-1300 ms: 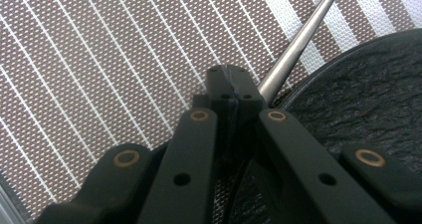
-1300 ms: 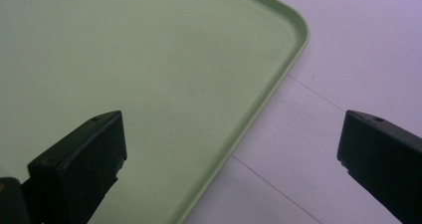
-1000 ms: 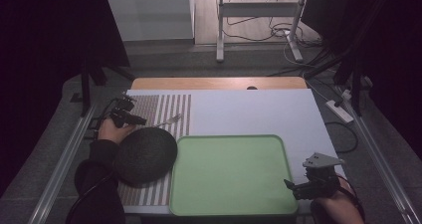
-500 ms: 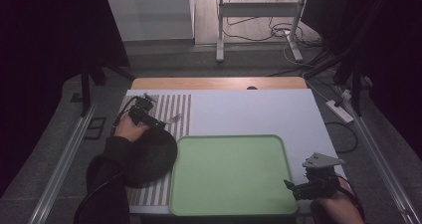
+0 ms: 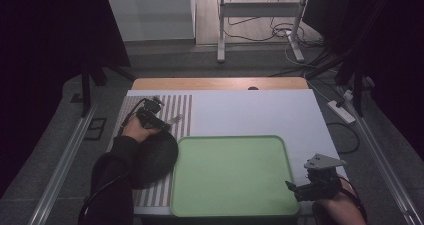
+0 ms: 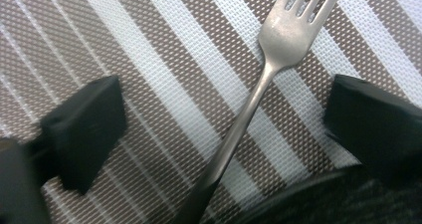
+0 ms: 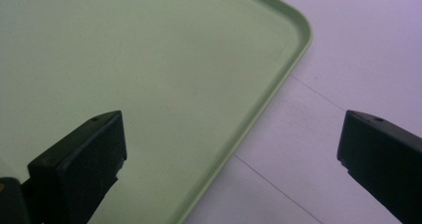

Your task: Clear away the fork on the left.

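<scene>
The table (image 5: 250,110) is covered with a white sheet, and a strip of bare wood shows along its far edge. Around it the room is dark, with grey floor, metal rails on both sides, a white stand and loose cables beyond the far edge, and a white power strip (image 5: 341,111) on the floor to the right.

At the left lies one striped placemat (image 5: 181,105), woven in brown and white. On it lies one silver fork (image 6: 259,89), tines pointing away from the left gripper (image 6: 219,114), whose jaws are spread wide to either side of the handle without touching it. One dark round plate (image 5: 157,157) sits on the mat just beside the fork, its rim at the lower edge of the left gripper view.

One empty green tray (image 5: 235,205) occupies the middle. At its near right corner hovers the right gripper (image 7: 231,154), jaws wide apart, one over the tray (image 7: 149,59) and one over the white sheet.

No writing or brand can be read anywhere.
</scene>
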The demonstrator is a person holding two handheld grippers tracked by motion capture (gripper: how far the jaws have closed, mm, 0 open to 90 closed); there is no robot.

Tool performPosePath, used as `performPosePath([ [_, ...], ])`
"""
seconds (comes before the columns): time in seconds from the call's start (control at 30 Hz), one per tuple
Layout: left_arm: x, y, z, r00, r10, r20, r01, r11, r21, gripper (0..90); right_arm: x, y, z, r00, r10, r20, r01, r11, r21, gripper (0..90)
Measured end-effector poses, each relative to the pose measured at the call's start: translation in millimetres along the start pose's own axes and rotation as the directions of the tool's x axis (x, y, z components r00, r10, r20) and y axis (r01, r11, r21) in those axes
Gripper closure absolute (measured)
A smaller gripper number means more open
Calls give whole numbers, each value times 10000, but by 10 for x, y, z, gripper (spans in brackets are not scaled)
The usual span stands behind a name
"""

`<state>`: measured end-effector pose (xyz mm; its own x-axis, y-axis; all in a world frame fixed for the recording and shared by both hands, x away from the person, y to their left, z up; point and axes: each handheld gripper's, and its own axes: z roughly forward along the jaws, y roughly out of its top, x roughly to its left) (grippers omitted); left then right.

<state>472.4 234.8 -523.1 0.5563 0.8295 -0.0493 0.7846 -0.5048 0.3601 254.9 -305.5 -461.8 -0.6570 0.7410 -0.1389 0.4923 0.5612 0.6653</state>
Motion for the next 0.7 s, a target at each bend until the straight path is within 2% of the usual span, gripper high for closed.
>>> performPosePath([
  [0.1,62,-94,-78,9997,229,89,-226,9990,-388,408,3,0,1,10000,-12,4,12,10000,5,0],
  [0.17,116,-152,-98,9995,235,198,-222,9976,-658,533,6,2,1,10000,-34,37,34,10000,44,0],
  [0.27,175,-198,-113,9994,203,297,-179,9967,-792,790,7,1,4,10000,-28,-7,28,10000,11,0],
  [0.37,265,-250,-122,9955,314,892,-230,9953,-940,834,7,2,4,10000,-48,-1,48,10000,44,0],
  [0.4,265,-250,-122,9955,314,892,-230,9953,-940,848,7,2,4,10000,-48,-1,48,10000,44,0],
  [0.43,302,-254,-123,9932,171,1150,-64,9957,-926,849,8,1,3,10000,-52,-8,53,10000,45,0],
  [0.53,326,-257,-137,9943,180,1048,-93,9965,-830,852,12,0,1,10000,-65,-16,66,10000,21,0],
  [0.67,417,-308,-226,9964,-34,847,108,9962,-866,852,11,0,1,10000,-64,-24,64,10000,17,0],
  [0.7,481,-361,-286,9964,-250,809,326,9950,-941,851,11,-1,1,10000,-66,-22,66,10000,16,0],
])
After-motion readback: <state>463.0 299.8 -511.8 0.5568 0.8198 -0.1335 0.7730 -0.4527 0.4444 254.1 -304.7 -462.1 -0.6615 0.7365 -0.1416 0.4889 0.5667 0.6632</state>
